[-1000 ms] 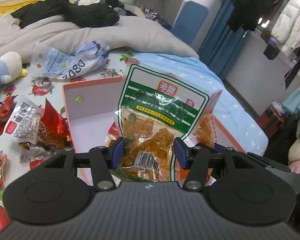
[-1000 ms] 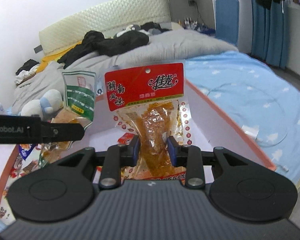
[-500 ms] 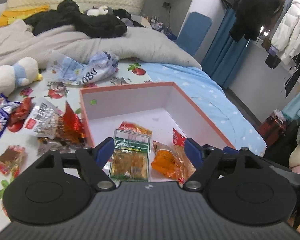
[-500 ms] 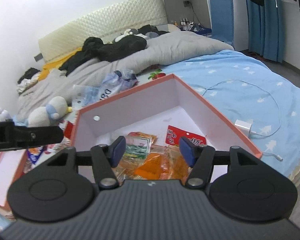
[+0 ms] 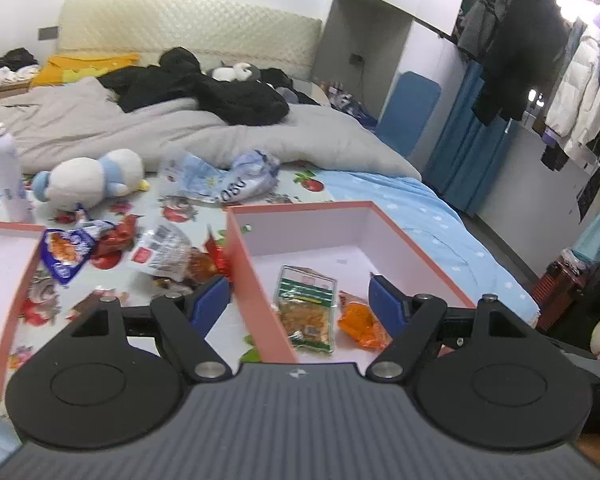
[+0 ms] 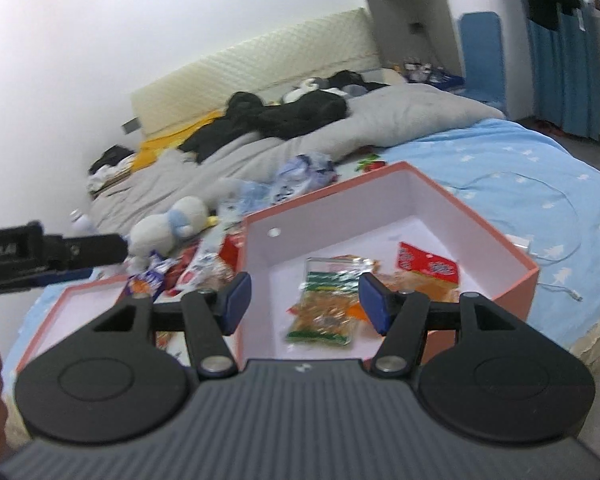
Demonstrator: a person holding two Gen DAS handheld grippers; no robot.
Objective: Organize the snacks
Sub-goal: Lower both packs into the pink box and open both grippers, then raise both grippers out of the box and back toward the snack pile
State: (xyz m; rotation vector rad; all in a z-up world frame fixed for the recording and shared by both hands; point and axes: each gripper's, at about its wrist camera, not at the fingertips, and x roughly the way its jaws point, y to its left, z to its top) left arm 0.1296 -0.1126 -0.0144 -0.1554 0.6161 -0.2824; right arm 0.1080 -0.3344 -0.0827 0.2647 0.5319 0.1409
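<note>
A coral box (image 5: pixel 247 280) with a white inside lies on the bed. A green-labelled snack bag (image 5: pixel 306 308) and an orange packet (image 5: pixel 358 320) lie flat in it. The right wrist view also shows a red-labelled packet (image 6: pixel 428 266) in the box (image 6: pixel 516 264). My left gripper (image 5: pixel 298 300) hovers open above the box's near left wall, holding nothing. My right gripper (image 6: pixel 305 300) is open too, above the green bag (image 6: pixel 326 308) without touching it. Loose snacks lie left of the box: a blue-purple packet (image 5: pixel 66 254), a silver packet (image 5: pixel 162 248) and red wrappers (image 5: pixel 116 236).
A second coral box (image 5: pixel 16 288) sits at the left. Behind the snacks are a plush toy (image 5: pixel 88 180), a white bottle (image 5: pixel 8 180) and a crumpled blue bag (image 5: pixel 228 176). A grey duvet and black clothes fill the back. A charger cable (image 6: pixel 540 216) lies on the blue sheet.
Both grippers opened and let go: the green bag and the red-labelled packet dropped into the box. Both hands then pulled back and rose, so the box looks smaller and lower.
</note>
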